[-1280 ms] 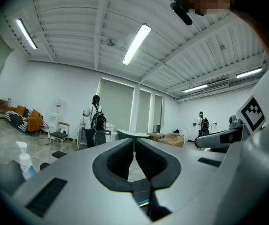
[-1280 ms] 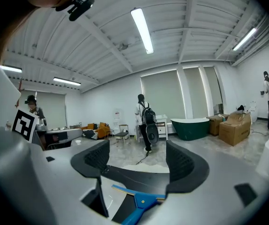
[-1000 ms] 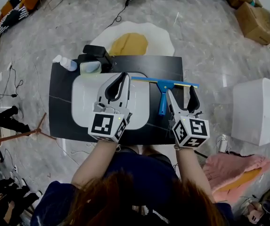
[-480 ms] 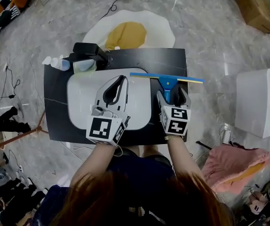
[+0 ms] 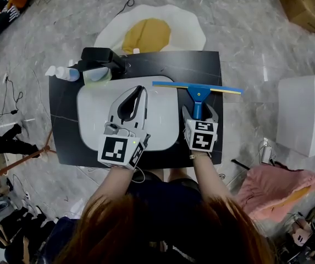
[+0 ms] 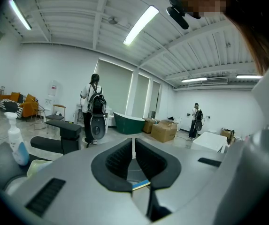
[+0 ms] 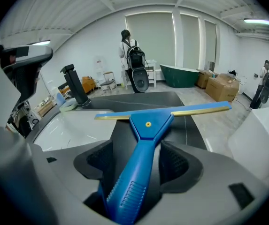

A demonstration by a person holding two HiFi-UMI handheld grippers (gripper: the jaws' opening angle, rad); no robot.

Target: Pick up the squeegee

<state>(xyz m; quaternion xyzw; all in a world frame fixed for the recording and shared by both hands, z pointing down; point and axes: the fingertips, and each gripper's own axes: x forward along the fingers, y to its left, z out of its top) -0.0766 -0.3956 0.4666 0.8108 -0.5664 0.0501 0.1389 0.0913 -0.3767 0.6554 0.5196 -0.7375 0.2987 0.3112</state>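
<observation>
The blue squeegee [image 5: 197,91] lies on the black table [image 5: 162,65], blade across the far side and handle toward me. My right gripper [image 5: 199,113] straddles the handle. In the right gripper view the squeegee handle [image 7: 139,163] runs between the two pads with a gap on each side; the jaws are closing and the pads do not press on it. My left gripper [image 5: 140,90] hovers over the white panel [image 5: 91,109] to the left, jaws together and empty. In the left gripper view, the left gripper [image 6: 133,146] shows only a thin slit between its pads.
A spray bottle [image 5: 64,73], a black device [image 5: 99,56] and a tape roll [image 5: 98,76] sit at the table's far left corner. An egg-shaped rug [image 5: 152,32] lies beyond the table. A white box [image 5: 305,120] and pink cloth [image 5: 272,191] are on the right.
My right gripper has dropped and tipped down from beside the squeegee to either side of its handle. The left gripper has sunk a little over the white panel.
</observation>
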